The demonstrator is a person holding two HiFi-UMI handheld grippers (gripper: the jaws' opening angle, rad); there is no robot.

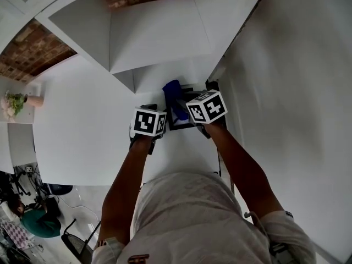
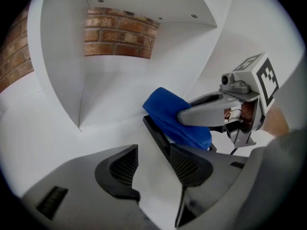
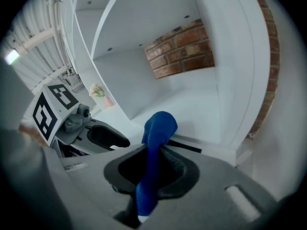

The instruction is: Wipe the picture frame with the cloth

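Observation:
A black picture frame (image 1: 182, 121) lies on the white desk (image 1: 82, 125), close to the wall on the right. My right gripper (image 3: 152, 169) is shut on a blue cloth (image 3: 156, 133). The cloth sticks out past the jaws, and its bunched end rests on the frame's far part (image 3: 184, 146). My left gripper (image 2: 153, 169) is open at the frame's left edge (image 2: 157, 134). That black edge runs in beside the right-hand pad (image 2: 184, 166), and only white surface shows in the gap. In the left gripper view the cloth (image 2: 175, 116) sits under the right gripper's finger (image 2: 206, 113).
White shelf compartments (image 1: 154, 34) rise just behind the frame, with brick wall (image 1: 33, 51) showing through them. A white wall (image 1: 291, 92) closes the right side. A small pot of flowers (image 1: 16, 102) stands at the desk's far left. Chairs (image 1: 77, 238) are on the floor below.

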